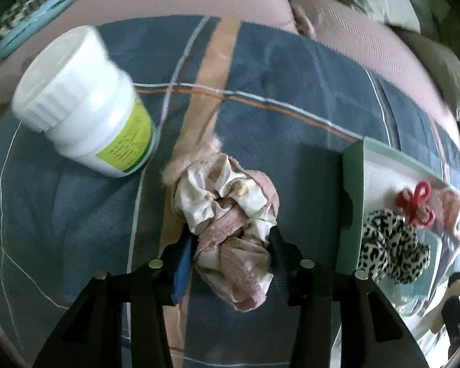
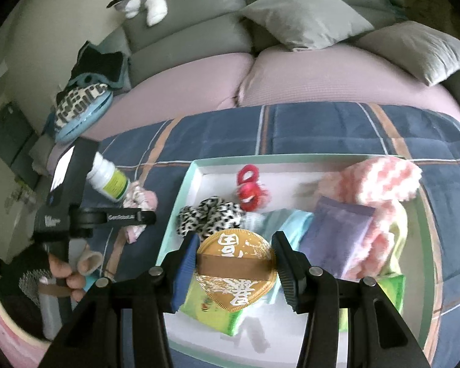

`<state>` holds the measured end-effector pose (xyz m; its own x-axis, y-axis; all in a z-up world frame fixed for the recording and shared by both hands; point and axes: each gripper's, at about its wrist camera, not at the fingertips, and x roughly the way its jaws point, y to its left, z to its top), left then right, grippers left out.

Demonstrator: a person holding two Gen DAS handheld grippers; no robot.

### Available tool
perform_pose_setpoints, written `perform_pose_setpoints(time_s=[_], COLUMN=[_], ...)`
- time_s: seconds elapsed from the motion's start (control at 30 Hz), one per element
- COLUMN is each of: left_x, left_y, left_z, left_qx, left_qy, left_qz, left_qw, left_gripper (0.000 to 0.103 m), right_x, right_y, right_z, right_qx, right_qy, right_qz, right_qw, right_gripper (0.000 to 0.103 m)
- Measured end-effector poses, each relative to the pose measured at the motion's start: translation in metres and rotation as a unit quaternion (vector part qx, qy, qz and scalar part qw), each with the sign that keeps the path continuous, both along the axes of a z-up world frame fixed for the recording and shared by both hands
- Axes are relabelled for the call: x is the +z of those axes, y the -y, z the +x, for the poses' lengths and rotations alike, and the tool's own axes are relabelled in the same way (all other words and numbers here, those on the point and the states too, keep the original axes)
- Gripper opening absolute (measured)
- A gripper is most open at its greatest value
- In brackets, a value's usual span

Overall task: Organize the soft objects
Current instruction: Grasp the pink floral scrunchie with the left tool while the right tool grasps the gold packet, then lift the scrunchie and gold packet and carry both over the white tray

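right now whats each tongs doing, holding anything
Left tongs: closed on the pink and white scrunchie.
Right tongs: closed on the gold round packet, over the tray.

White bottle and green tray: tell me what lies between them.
The pink-and-white scrunchie on the blue quilt, seen in both views.

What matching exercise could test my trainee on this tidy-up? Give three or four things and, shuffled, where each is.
Things:
1. white bottle
2. pink-and-white scrunchie
3. leopard scrunchie
4. gold disc

Places:
A. between the right gripper's jaws
B. in the green box
C. between the left gripper's jaws
D. lying on the blue quilt

Pairs: 1-D, 2-C, 3-B, 4-A
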<state>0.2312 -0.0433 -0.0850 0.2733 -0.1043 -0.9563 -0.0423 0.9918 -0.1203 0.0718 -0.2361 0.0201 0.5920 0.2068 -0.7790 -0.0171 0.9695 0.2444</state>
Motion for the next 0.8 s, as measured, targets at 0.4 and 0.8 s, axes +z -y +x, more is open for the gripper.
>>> perform_pose_setpoints(time_s=[0.4,0.8], left_x=[-0.003,0.052], left_y=[0.009,0.003], left_z=[-0.043,-0.079], left_qx=[0.058,0.061], left_qy=[0.057,0.116], left_qz=[-0.015,-0.042], left_qw=[0.9966,0.9904], left_gripper=[0.032,0.029], right_x=[0.001,0.008], right_y=[0.022,0.035], right_z=[-0.003,-0.007], right_qx=[-0.027,-0.052], right_qy=[0.004,0.014], right_qz=[0.015,0.019], right_qw=[1.0,0.998], right_gripper=[0.052,0.052])
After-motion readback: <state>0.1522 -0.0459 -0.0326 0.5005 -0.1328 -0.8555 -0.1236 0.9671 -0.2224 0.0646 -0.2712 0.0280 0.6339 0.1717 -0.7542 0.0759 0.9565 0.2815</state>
